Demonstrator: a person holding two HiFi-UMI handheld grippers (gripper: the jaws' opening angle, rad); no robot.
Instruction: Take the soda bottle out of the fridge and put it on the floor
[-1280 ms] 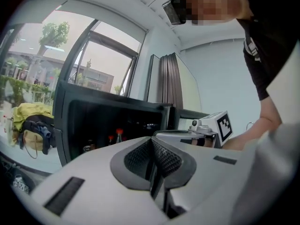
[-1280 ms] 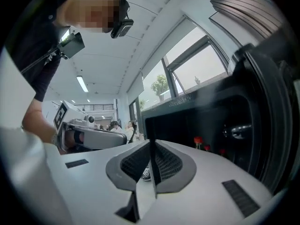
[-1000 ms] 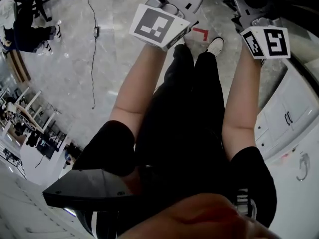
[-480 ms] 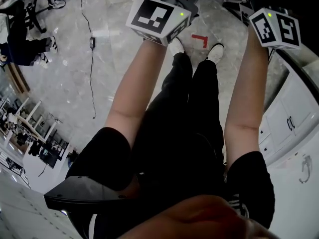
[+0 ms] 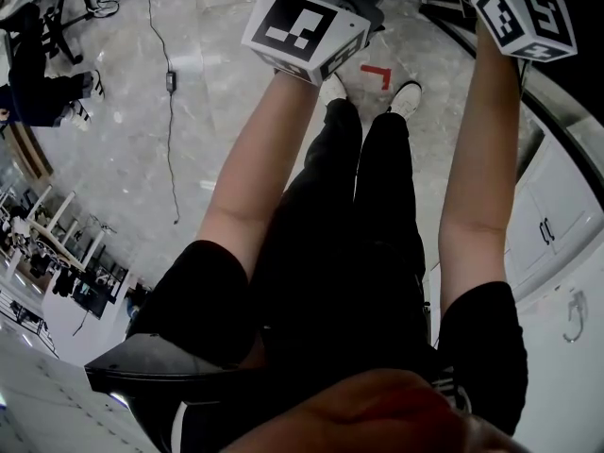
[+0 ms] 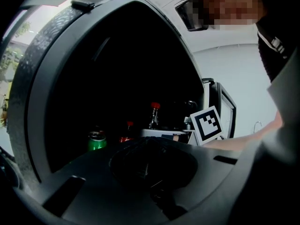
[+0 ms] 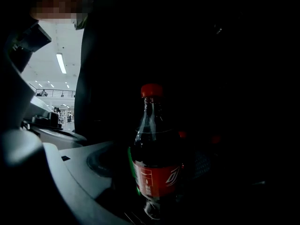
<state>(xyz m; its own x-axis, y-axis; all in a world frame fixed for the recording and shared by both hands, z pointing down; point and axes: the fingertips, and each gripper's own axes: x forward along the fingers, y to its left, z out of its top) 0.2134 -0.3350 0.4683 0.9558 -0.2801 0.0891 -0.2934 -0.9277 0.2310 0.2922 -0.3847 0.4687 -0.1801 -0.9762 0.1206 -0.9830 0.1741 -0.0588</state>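
Fingers point(image 7: 54, 172) on your right gripper point(image 5: 525, 17) are standing released. They've just been opening, and the soda bottle point(image 7: 157, 158) is sitting upright between them, unclamped. It's standing inside the dark fridge point(image 6: 122, 69), red cap up. Left gripper point(image 5: 304, 34) is pointing into the fridge; its grip state isn't showing clearly, so I can't tell.
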